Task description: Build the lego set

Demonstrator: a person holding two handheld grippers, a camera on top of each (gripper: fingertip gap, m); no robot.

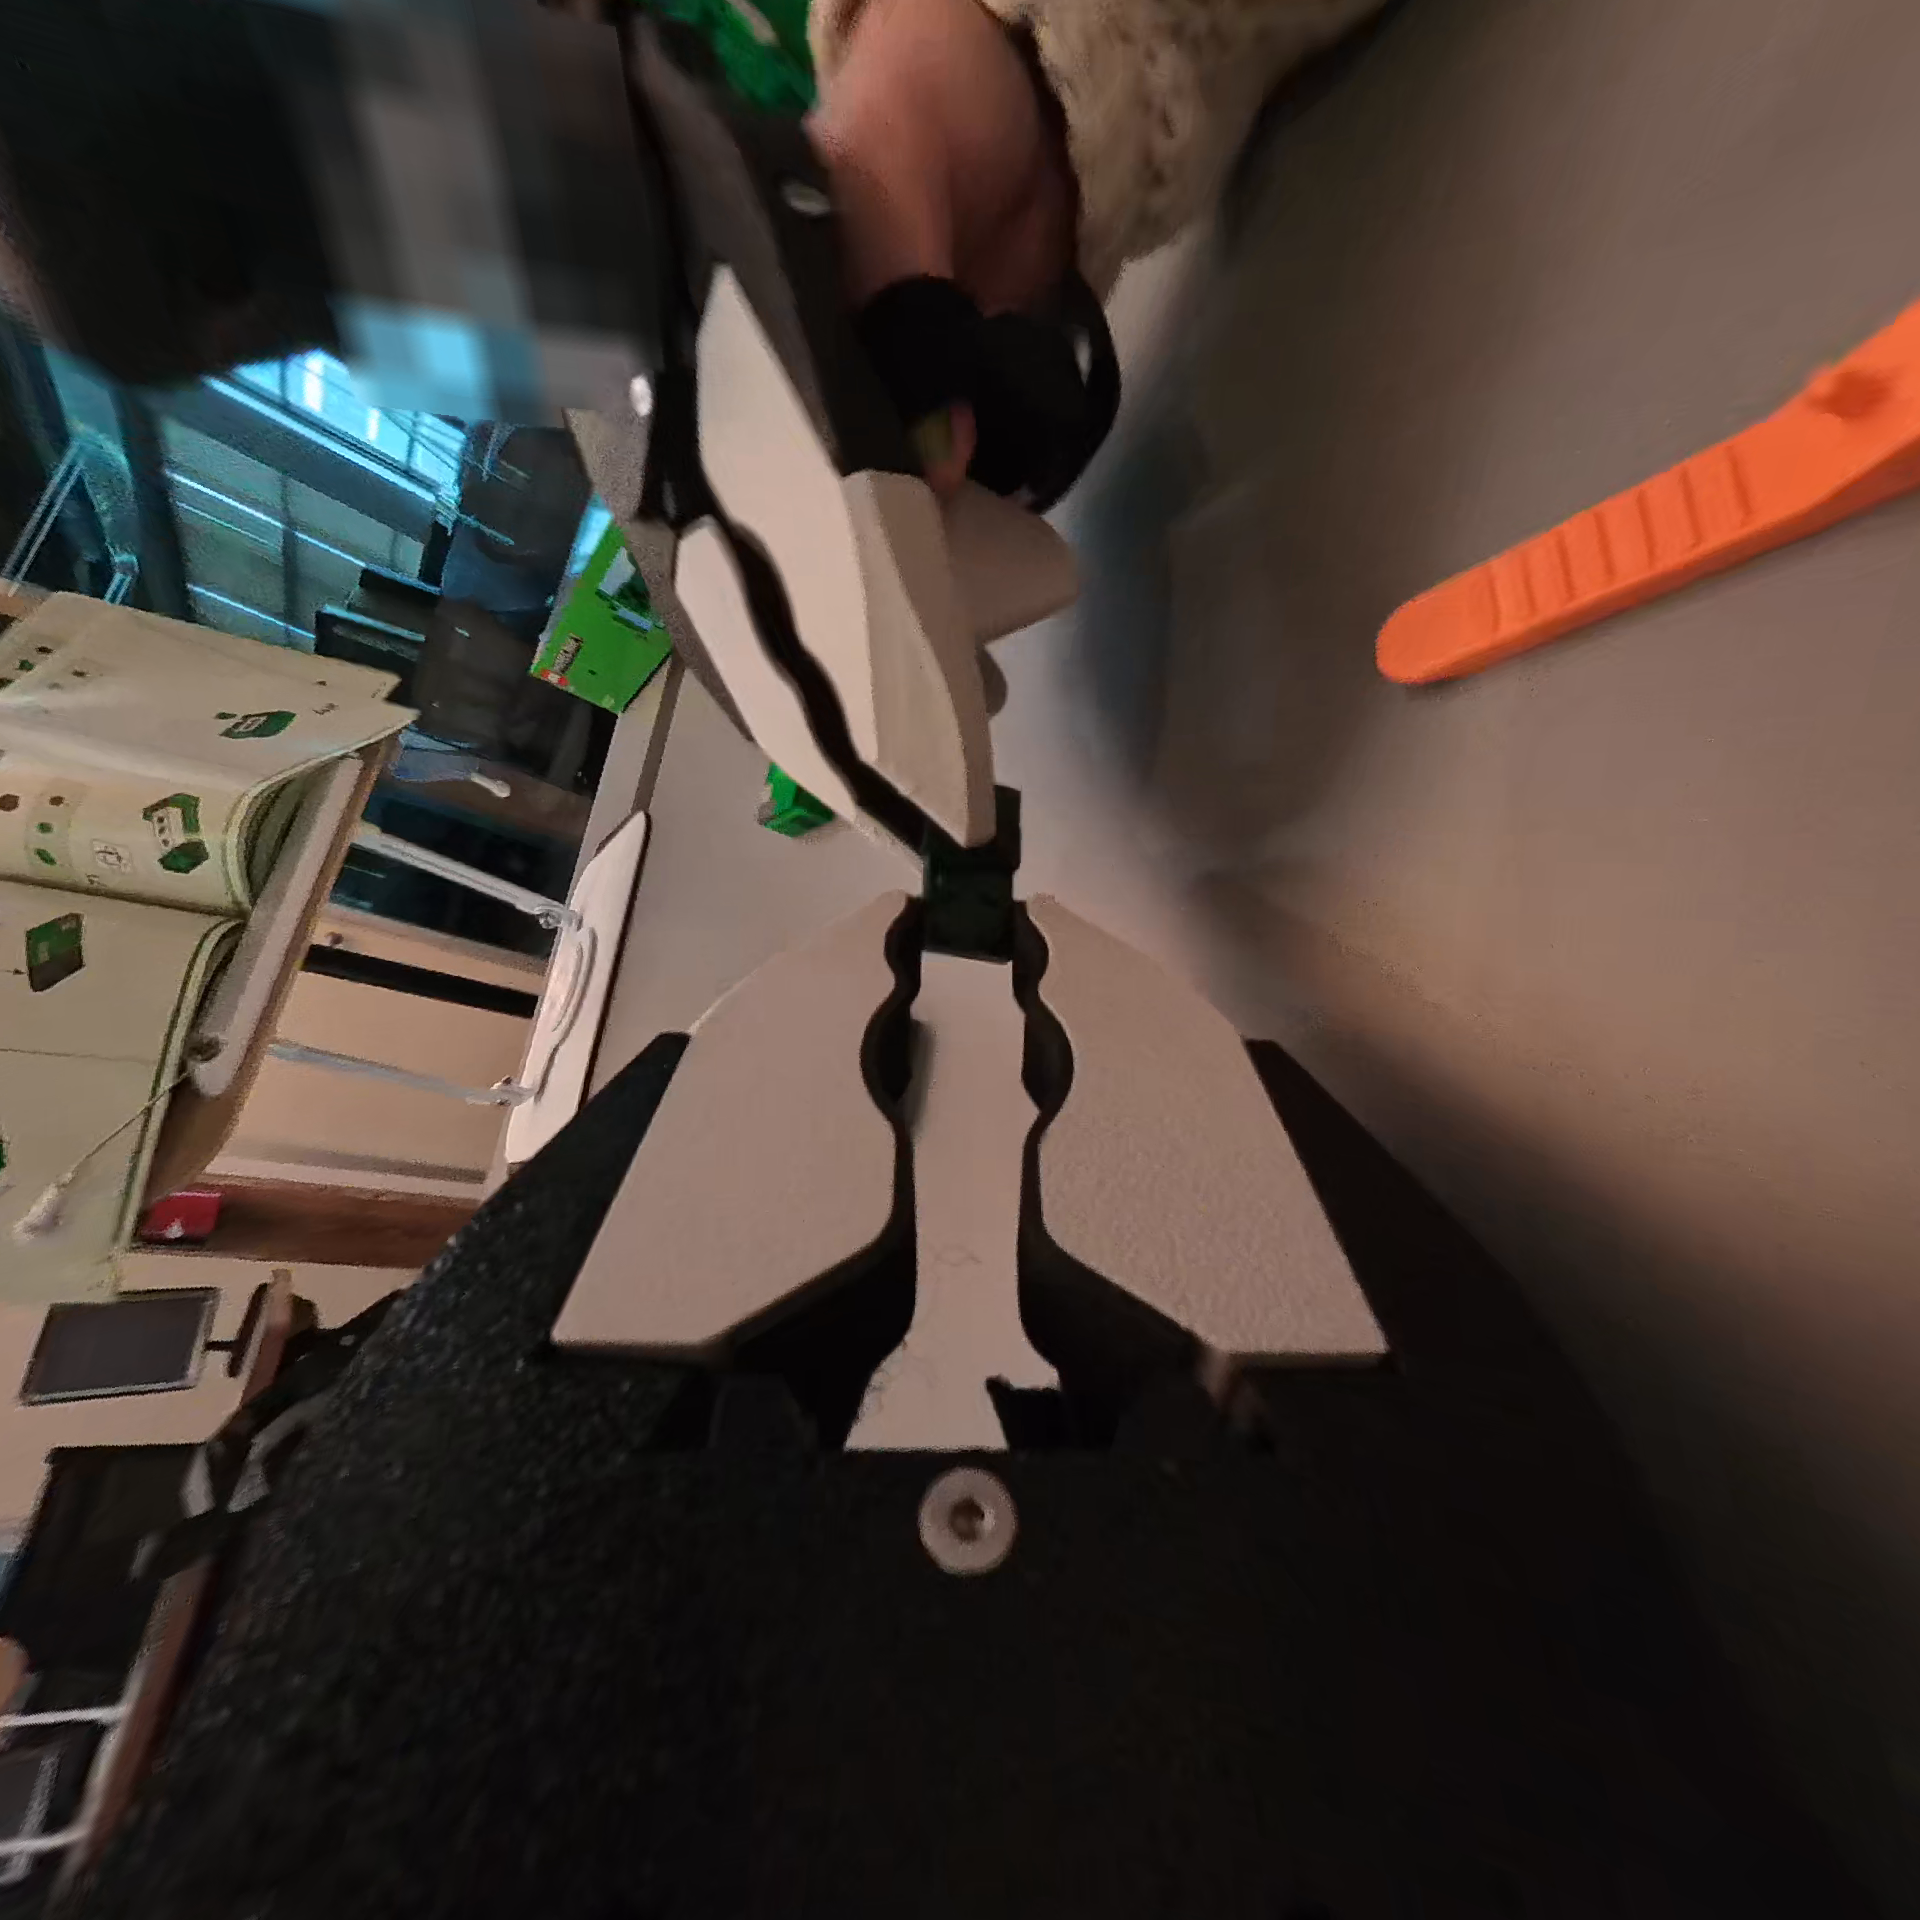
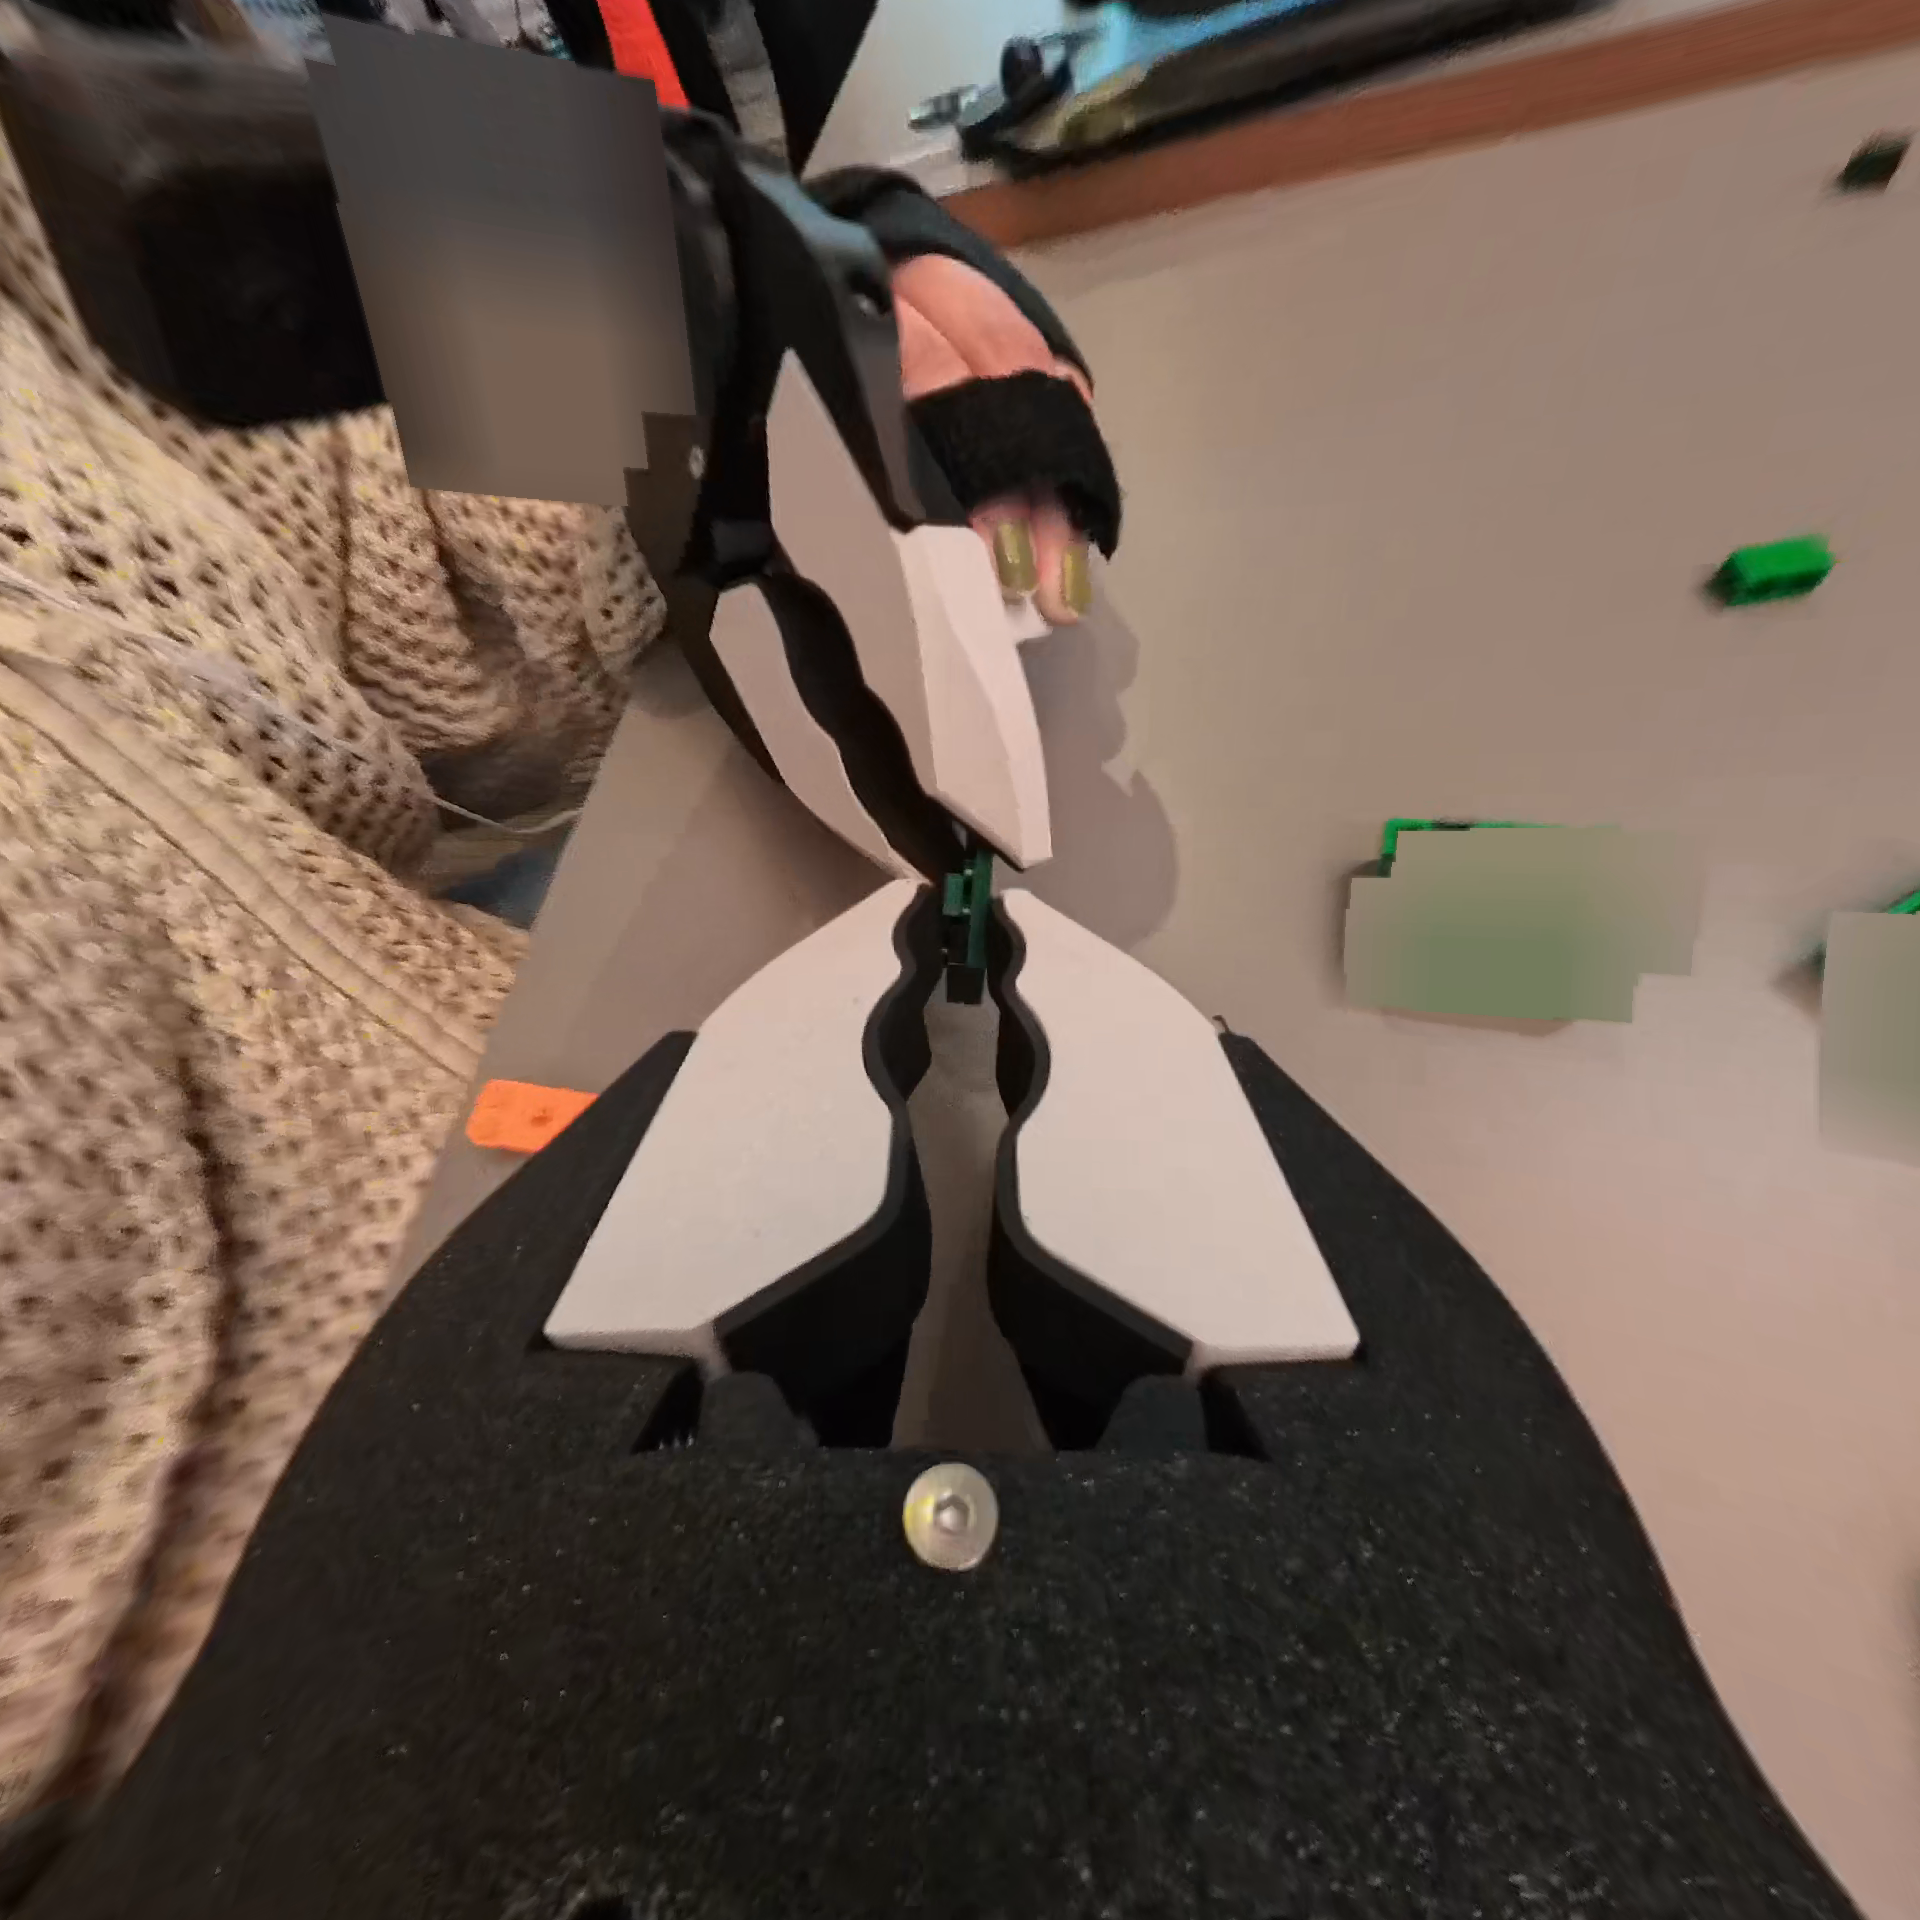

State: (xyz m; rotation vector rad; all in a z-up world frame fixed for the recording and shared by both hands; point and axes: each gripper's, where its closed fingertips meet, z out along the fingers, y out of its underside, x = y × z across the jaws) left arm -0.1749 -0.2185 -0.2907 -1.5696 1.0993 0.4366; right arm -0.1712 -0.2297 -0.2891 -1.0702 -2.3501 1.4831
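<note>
An instruction booklet (image 1: 156, 790) was seen propped at the far left. At centre, a small dark green lego piece (image 1: 966, 899) was pinched at the tips of the left gripper (image 1: 966, 925), held above the worktop (image 1: 1558, 1039). The right gripper (image 2: 961, 914), closed on the same green piece, met it tip to tip from the opposite side, so any pressing together would be judged to run along that shared line. An orange brick separator (image 1: 1662, 520) lay rightward.
</note>
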